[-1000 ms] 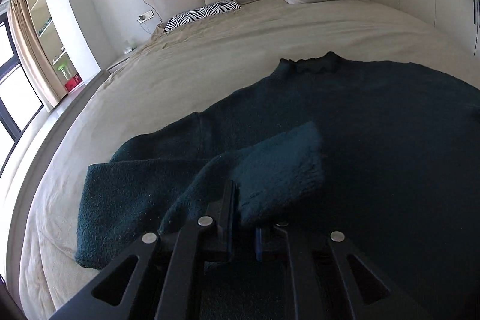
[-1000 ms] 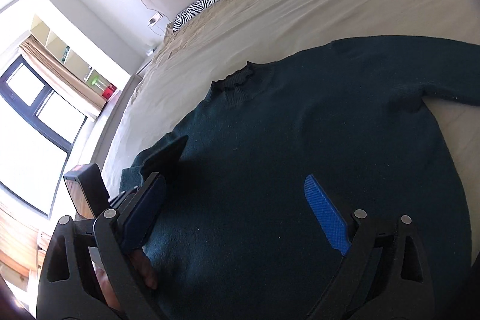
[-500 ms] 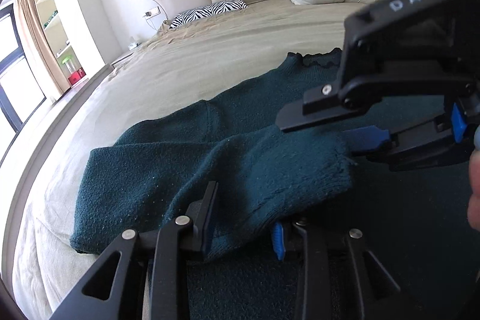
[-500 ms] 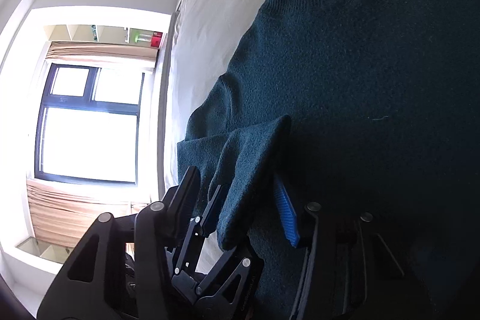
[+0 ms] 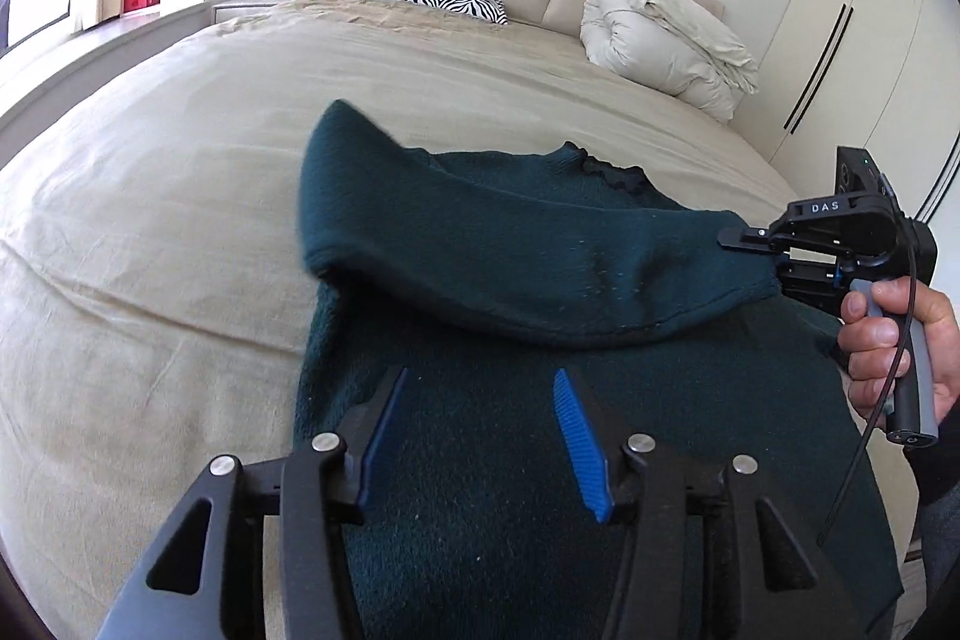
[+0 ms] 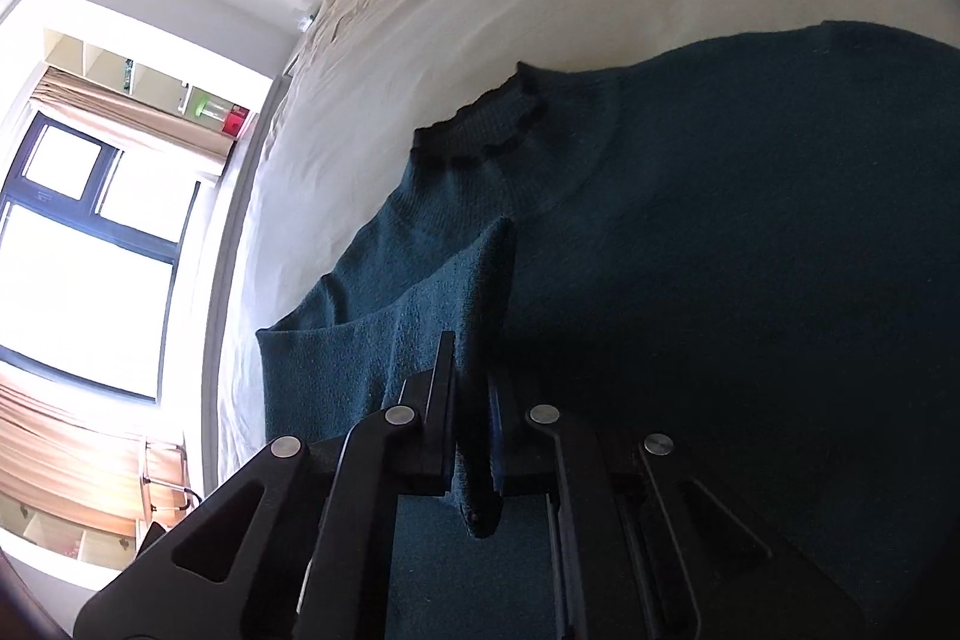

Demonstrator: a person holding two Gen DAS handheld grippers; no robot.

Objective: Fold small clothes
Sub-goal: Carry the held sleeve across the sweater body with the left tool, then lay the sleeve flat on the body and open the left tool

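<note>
Since a second ago the sleeve [image 5: 540, 268] passed from the left gripper [image 5: 480, 436], fingers now spreading empty, to the right gripper [image 6: 474, 430], which pinches its cuff. Sleeve-folding is in hand on the sweater [image 5: 480, 490]; next, lay the sleeve flat across the sweater's chest.

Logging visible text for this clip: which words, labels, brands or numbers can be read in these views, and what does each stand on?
"DAS": white letters on the black body of the right gripper, seen from the left wrist view.
Nothing readable on the sweater, the bed or the shelf items by the window, which are too small to tell.
</note>
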